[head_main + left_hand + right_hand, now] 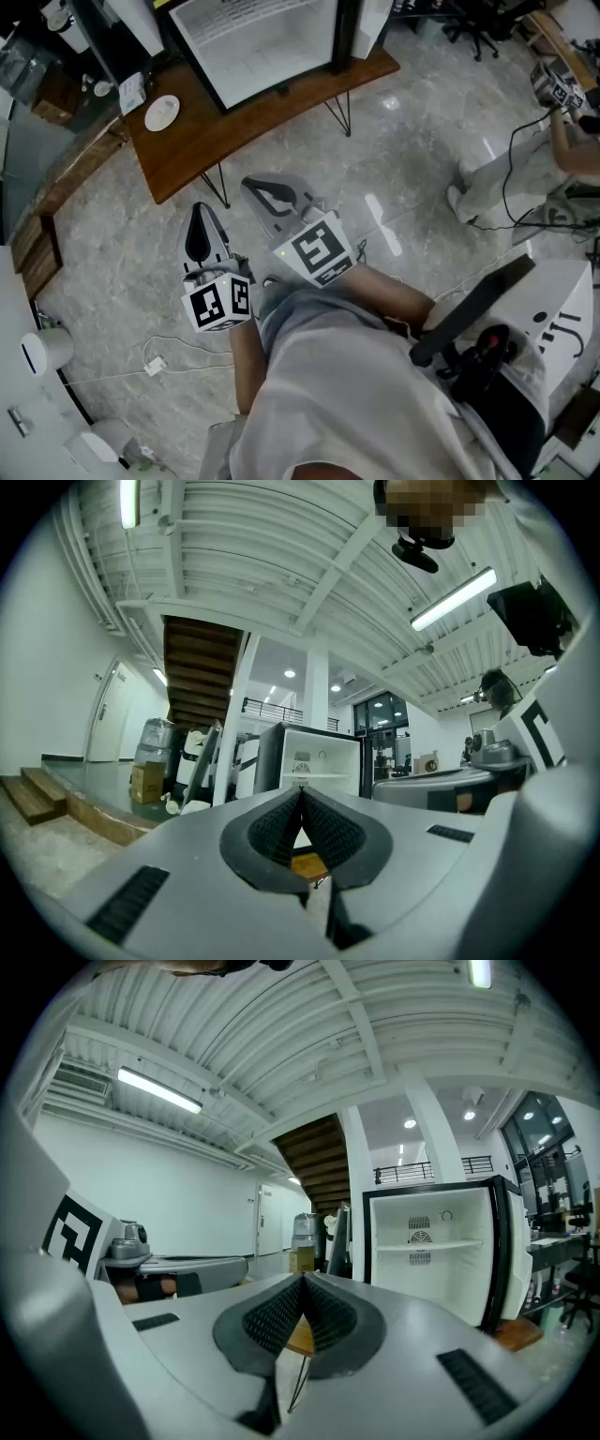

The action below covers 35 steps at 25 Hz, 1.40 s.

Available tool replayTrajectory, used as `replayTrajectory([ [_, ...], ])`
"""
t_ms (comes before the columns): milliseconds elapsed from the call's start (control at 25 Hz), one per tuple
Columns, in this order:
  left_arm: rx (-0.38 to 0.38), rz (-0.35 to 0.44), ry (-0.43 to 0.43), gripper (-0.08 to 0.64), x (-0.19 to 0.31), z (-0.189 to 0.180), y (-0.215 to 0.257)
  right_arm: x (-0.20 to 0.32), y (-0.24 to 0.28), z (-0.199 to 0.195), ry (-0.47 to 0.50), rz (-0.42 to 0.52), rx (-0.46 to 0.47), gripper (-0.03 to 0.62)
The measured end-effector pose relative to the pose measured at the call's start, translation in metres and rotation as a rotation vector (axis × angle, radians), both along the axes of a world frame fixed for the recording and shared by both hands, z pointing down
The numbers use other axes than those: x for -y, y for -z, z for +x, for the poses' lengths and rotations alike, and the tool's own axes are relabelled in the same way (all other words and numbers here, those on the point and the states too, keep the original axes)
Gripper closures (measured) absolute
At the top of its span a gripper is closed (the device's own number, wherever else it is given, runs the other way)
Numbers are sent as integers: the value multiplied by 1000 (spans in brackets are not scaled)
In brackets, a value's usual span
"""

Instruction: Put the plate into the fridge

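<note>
A white plate (pixel 161 112) lies at the left end of a brown wooden table (pixel 234 127). On the same table stands a small fridge (pixel 258 42) with its door open and its white inside bare; it also shows as the fridge (pixel 441 1241) and, farther off, the fridge (pixel 314 761). My left gripper (pixel 200 225) is held low over the floor, well short of the table, shut with nothing in it. Beside it my right gripper (pixel 261 192) is shut and empty too. The jaws meet tip to tip in both gripper views.
The table rests on thin hairpin legs (pixel 342 112) over a grey marble floor. A wooden step (pixel 37 248) runs along the left. A white cable with a plug (pixel 155 364) lies on the floor. A person in white (pixel 525 169) stands at the right, near a machine (pixel 534 347).
</note>
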<state>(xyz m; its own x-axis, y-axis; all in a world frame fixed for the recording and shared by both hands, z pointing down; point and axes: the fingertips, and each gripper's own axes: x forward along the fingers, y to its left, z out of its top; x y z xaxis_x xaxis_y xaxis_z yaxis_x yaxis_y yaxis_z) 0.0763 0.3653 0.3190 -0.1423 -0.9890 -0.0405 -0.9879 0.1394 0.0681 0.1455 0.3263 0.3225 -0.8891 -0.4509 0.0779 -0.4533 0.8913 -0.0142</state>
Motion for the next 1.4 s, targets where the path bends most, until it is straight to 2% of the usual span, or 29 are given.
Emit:
replayTrajectory([
  [240,-17,-3,-31,540,4,16,-6,-2,-4,13,-18,-3,-16,575],
  [680,-2,-21,-2,540,-1,6,-11,-1,-10,5,-10,-29,14,574],
  [800,2,-26,5,540,-1,-2,-11,3,-14,-3,-11,-17,-9,574],
  [1120,-21,-60,8,540,39,-60,-25,40,-30,-63,15,-42,-62,572],
  [1400,-51,-67,-14,540,97,-145,-45,95,-51,-145,8,-57,-108,572],
])
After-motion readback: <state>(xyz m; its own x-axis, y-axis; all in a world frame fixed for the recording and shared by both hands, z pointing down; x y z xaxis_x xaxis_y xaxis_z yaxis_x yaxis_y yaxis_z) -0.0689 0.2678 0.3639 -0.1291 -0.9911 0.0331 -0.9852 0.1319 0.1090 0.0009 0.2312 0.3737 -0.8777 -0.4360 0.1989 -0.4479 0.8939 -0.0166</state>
